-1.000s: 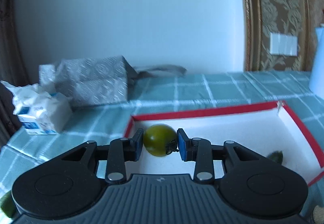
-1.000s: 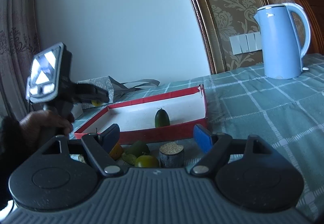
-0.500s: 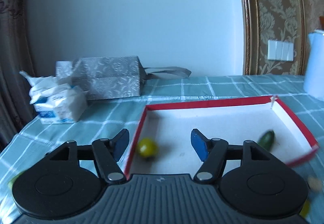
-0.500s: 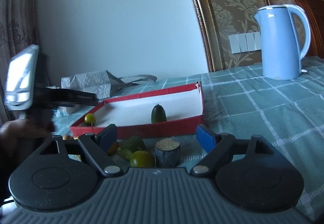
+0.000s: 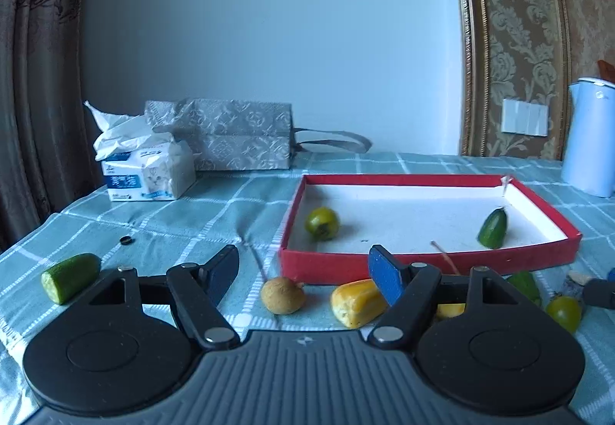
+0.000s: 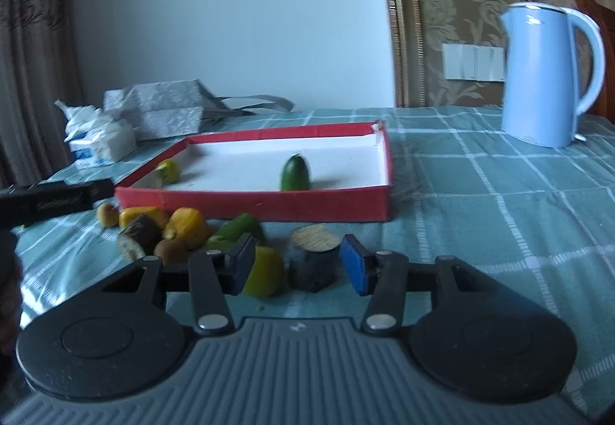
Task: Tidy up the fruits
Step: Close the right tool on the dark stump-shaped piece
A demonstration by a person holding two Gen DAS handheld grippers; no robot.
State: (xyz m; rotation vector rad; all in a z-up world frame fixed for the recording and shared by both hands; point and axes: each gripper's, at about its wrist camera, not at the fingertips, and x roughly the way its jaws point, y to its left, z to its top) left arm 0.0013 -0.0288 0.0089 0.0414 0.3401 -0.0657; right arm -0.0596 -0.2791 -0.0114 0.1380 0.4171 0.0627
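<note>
Our left tongs [image 5: 303,269] hang wide, empty, w/ small round brown fruit [image 5: 283,295] just ahead on checked surface [image 5: 192,217]. Right tongs [image 6: 298,265], just been closing, bracket yellow-green round fruit [image 6: 265,271] & grey cylinder stub [image 6: 313,263]; we centre on one only, then carry to shallow red-walled tray [image 6: 269,204].

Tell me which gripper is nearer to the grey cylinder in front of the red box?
Right. The right gripper has the grey cylinder between its closing jaws, pads not yet touching. The left gripper is open farther left, near the brown fruit.
</note>
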